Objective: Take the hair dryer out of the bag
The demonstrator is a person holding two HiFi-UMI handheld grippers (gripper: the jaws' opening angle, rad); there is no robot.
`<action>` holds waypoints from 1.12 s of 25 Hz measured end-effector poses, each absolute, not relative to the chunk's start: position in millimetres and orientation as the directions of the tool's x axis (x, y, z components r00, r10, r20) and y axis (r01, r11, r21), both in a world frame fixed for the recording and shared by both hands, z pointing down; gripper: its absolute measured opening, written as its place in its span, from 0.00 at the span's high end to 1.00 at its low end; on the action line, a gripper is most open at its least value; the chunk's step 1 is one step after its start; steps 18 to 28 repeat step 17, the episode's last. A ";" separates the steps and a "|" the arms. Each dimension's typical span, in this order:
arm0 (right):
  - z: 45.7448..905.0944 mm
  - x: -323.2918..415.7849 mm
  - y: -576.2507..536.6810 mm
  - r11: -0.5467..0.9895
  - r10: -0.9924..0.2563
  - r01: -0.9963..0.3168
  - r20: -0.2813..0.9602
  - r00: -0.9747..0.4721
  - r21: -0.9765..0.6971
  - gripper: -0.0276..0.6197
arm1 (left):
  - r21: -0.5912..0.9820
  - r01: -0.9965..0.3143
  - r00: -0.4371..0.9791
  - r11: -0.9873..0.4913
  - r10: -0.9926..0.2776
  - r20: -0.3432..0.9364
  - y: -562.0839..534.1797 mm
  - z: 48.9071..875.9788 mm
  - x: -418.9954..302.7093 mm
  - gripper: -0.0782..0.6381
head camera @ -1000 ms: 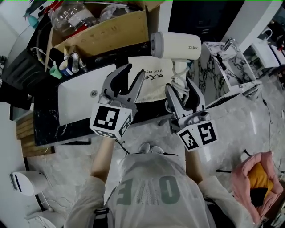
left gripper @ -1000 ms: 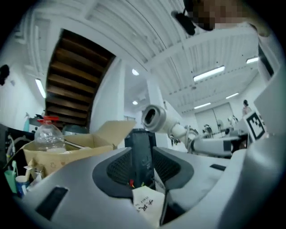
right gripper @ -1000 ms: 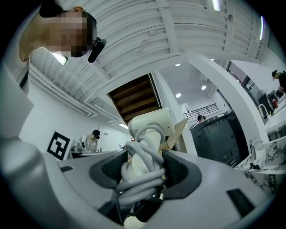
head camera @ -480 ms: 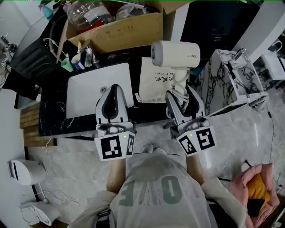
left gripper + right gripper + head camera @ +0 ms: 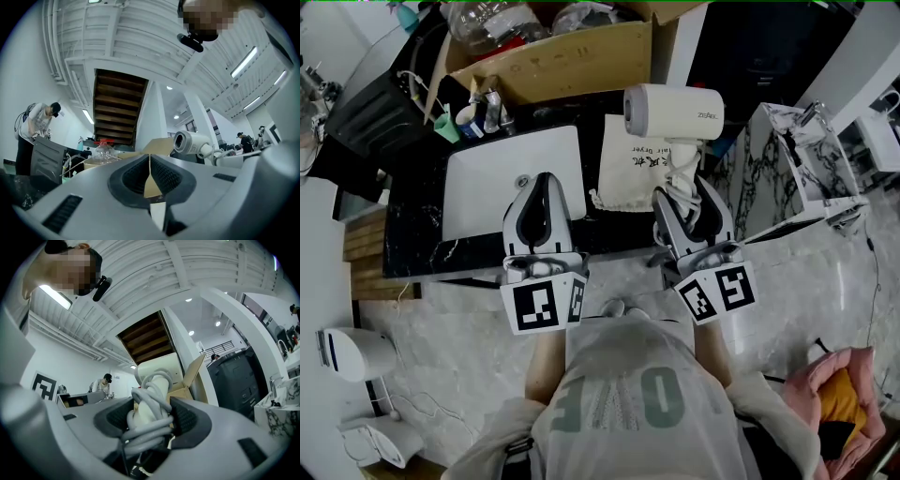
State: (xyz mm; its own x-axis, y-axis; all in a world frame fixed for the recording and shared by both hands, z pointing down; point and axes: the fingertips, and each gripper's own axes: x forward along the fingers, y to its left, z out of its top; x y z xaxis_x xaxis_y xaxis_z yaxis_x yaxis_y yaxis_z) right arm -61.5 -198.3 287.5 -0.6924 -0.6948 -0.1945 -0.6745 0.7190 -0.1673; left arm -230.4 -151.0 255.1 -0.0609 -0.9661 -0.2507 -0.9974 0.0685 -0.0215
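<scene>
A white hair dryer (image 5: 673, 112) stands clear of the bag, its barrel pointing left above the counter. My right gripper (image 5: 686, 192) is shut on the dryer's handle (image 5: 152, 401), which has a grey cord wound round it. The cream drawstring bag (image 5: 630, 173) lies flat on the black counter (image 5: 422, 234) under and left of the dryer. Above the white basin (image 5: 487, 187), left of the bag, my left gripper (image 5: 544, 187) is shut with nothing in it. The left gripper view shows the closed jaws (image 5: 150, 176) and the dryer (image 5: 190, 142) off to the right.
A cardboard box (image 5: 553, 56) with plastic bottles stands behind the basin. Small tubes and toiletries (image 5: 473, 117) sit at the basin's far left corner. A marble-patterned stand (image 5: 787, 159) is at the right, and a pink bag (image 5: 844, 394) lies on the floor. A person (image 5: 33, 126) works far off.
My left gripper has closed its jaws and swung left, away from the bag, to sit over the basin. The right gripper and the dryer have hardly moved.
</scene>
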 end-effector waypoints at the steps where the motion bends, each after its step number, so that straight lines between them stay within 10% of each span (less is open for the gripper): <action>1: 287.4 -61.0 -199.4 0.718 -0.696 -0.675 -0.194 -0.691 -0.169 0.56 | -0.021 -0.997 -0.061 0.069 -0.966 -0.250 -151.3 255.2 -230.8 0.84; 28: 304.4 -59.7 -201.7 0.702 -0.711 -0.687 -0.144 -0.688 -0.185 0.56 | -0.030 -0.996 -0.075 0.083 -0.973 -0.220 -152.5 267.2 -237.3 0.84</action>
